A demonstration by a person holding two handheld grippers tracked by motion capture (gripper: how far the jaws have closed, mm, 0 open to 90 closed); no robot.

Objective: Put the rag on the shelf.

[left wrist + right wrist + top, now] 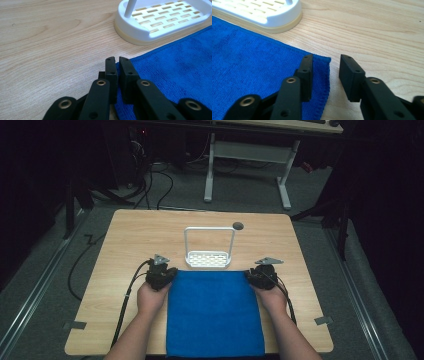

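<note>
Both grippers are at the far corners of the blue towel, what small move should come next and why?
Probably finish closing the right gripper: its jaws straddle the blue towel corner with a gap, while the left gripper already pinches its corner. Then both could lift together.

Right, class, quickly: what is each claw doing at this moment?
Left claw: shut on the blue towel's far left corner.
Right claw: open, jaws astride the towel's far right corner, not yet pinching it.
</note>
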